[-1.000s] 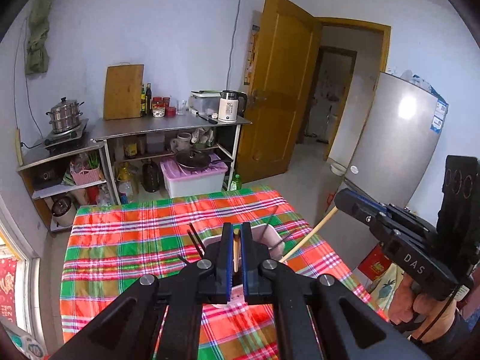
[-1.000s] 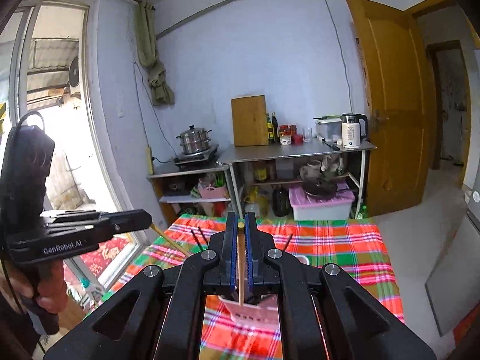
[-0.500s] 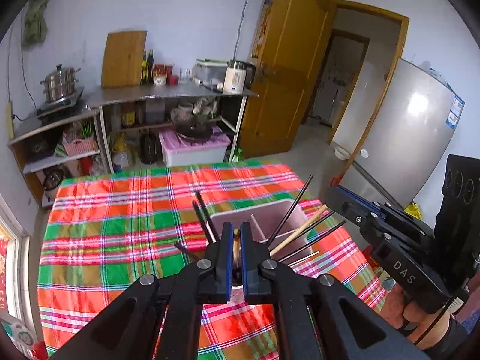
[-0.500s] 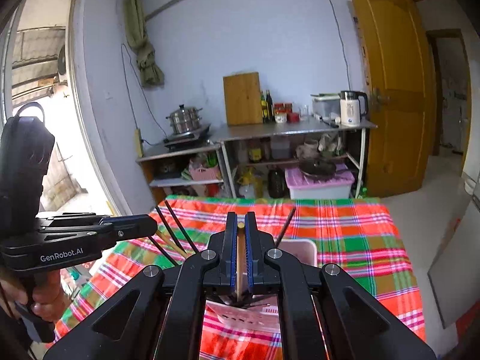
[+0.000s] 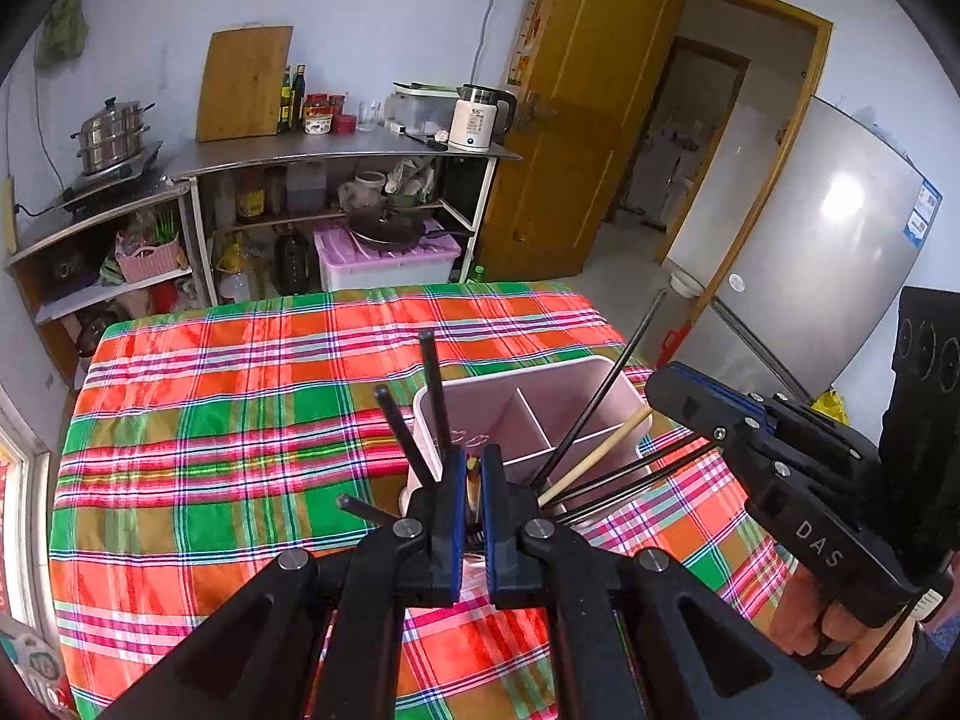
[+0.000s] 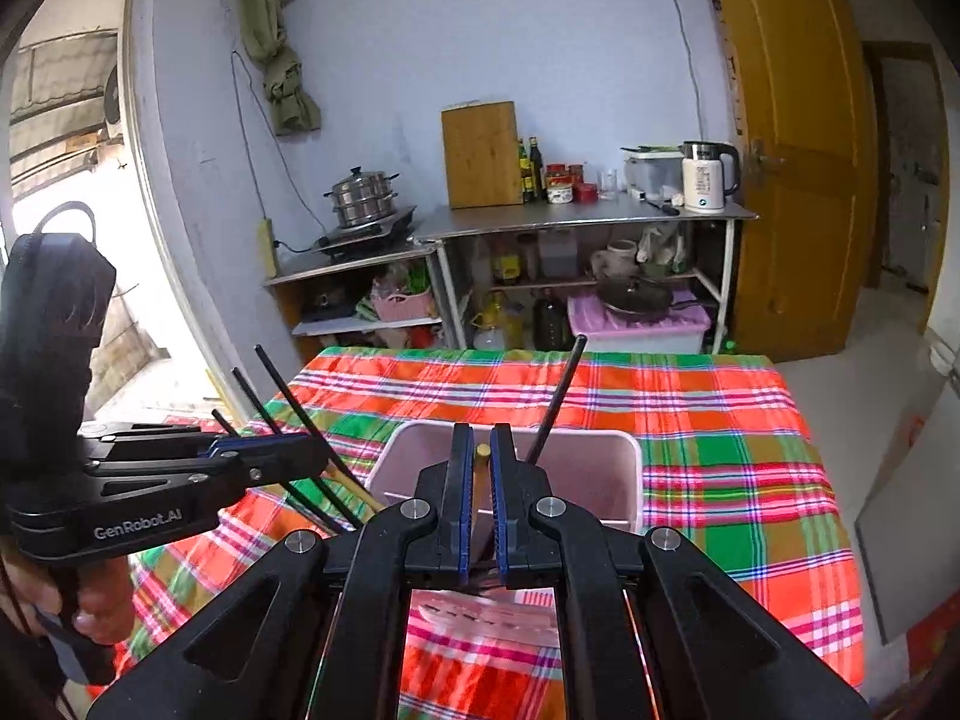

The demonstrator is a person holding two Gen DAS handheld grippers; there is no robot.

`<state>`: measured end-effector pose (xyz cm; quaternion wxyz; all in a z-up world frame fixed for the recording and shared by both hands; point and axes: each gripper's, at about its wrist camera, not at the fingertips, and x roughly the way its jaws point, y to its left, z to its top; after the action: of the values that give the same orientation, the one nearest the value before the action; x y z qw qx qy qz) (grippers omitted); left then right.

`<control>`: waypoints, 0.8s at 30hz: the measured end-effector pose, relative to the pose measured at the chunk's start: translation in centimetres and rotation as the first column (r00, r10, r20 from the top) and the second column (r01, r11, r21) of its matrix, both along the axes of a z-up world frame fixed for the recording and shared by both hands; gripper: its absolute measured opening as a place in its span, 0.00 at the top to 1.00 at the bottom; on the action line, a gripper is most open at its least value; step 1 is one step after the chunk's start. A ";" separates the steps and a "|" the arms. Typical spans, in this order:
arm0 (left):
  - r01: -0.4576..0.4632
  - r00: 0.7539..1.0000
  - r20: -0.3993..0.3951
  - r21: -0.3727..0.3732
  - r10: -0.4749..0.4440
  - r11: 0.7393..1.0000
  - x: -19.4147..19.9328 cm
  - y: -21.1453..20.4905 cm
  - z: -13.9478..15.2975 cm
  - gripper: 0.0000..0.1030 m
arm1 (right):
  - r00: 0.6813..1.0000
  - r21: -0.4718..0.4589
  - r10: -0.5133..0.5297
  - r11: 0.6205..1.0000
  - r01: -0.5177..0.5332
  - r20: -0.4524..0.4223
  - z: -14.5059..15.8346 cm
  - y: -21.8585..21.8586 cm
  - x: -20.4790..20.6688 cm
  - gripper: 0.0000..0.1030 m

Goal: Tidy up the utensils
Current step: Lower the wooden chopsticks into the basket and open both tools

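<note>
Plaid cloth [image 5: 240,420] covers the table; a pink divided holder [image 5: 528,414] stands on it near the front edge, with black chopsticks [image 5: 432,396] fanning out of it at steep and shallow slants on both sides. Left tongs [image 5: 471,480] are nipped narrow on a wooden chopstick [image 5: 473,483], seen end-on just in front of the holder's near wall. Right tongs [image 6: 482,480] likewise pinch a wooden stick [image 6: 482,468], its long axis running up along the fingers, tip toward the holder [image 6: 504,462]. Another pale chopstick [image 5: 600,450] leans out rightward beside the black ones. Shelves [image 6: 570,252] with pots stand behind.
</note>
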<state>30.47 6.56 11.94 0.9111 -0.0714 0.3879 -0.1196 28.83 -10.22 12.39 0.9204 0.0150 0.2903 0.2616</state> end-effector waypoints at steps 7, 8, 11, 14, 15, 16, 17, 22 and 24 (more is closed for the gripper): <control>-0.001 0.999 0.052 0.006 0.001 1.000 -1.4 -0.3 2.0 0.95 | 1.000 0.010 0.011 1.000 -0.011 0.014 1.0 -0.3 -1.1 0.89; -0.001 0.998 0.059 0.005 0.001 1.000 -1.7 -0.3 2.4 0.95 | 1.000 0.011 0.009 1.000 -0.010 0.018 1.3 -0.4 -1.3 0.89; -0.018 0.995 0.093 0.018 0.017 1.000 -3.1 -0.3 3.6 0.95 | 0.999 0.016 0.010 1.000 -0.011 0.037 2.3 -0.9 -2.3 0.89; -0.030 0.992 0.121 0.002 0.030 1.000 -4.6 -0.1 4.6 0.94 | 0.998 0.029 0.003 1.000 -0.005 0.055 3.3 -1.6 -3.6 0.89; -0.034 0.990 0.135 0.008 0.033 0.999 -5.2 -0.3 4.8 0.94 | 0.998 0.033 0.001 0.999 -0.003 0.059 3.5 -1.8 -4.0 0.89; -0.037 0.988 0.149 0.017 0.034 0.999 -5.9 -0.4 5.1 0.93 | 0.998 0.036 -0.004 0.999 0.002 0.067 3.8 -2.2 -4.8 0.88; -0.039 0.987 0.160 0.024 0.035 0.999 -6.7 -0.6 5.3 0.92 | 0.997 0.036 -0.007 0.999 0.004 0.071 4.1 -2.4 -5.1 0.86; -0.043 0.979 0.200 0.024 0.037 0.999 -10.0 -1.6 5.6 0.90 | 0.995 0.037 -0.023 0.999 0.019 0.098 4.5 -3.4 -8.4 0.75; -0.041 0.976 0.213 0.023 0.035 0.999 -11.5 -1.9 5.5 0.90 | 0.995 0.037 -0.022 0.999 0.019 0.100 4.3 -3.6 -9.5 0.75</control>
<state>19.02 4.64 17.39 0.9504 -0.0533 0.2884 -0.1039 19.33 -13.87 16.74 0.9361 0.0214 0.2385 0.2577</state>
